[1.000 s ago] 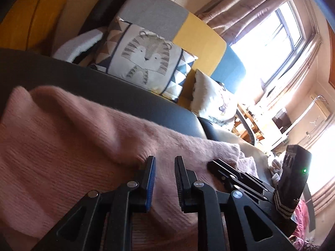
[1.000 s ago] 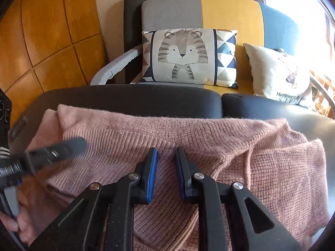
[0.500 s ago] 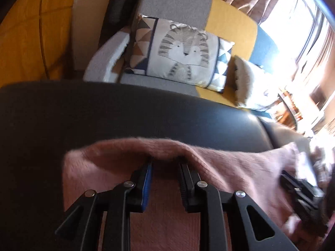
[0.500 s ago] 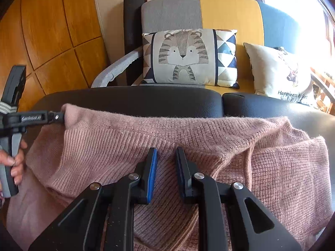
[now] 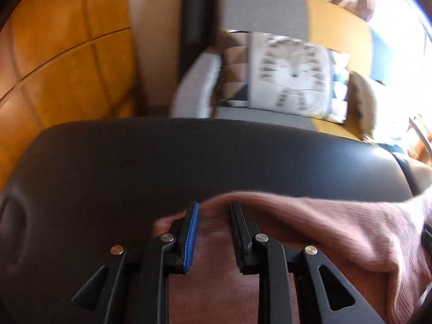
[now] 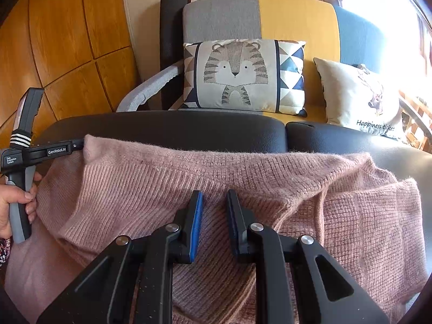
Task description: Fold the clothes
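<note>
A pink knitted sweater [image 6: 162, 181] lies spread across a black padded bench [image 6: 189, 128]. My right gripper [image 6: 213, 194] is over its middle, shut on a raised fold of the knit. In the right wrist view my left gripper [image 6: 79, 143] reaches in from the left, a hand [image 6: 13, 202] on its handle, its tips at the sweater's lifted far-left corner. In the blurred left wrist view the left gripper [image 5: 213, 205] has the sweater's edge [image 5: 337, 221] bunched between its narrow jaws, above bare bench padding [image 5: 189, 156].
Behind the bench stands a grey, yellow and blue sofa with a tiger cushion [image 6: 235, 75] and a white cushion [image 6: 359, 100]. Wooden wall panels [image 6: 67, 40] fill the left. A second black pad [image 6: 351, 137] adjoins on the right.
My left gripper has swung leftward from beside the right gripper to the sweater's left corner, carrying the edge with it. The right gripper has stayed on its fold.
</note>
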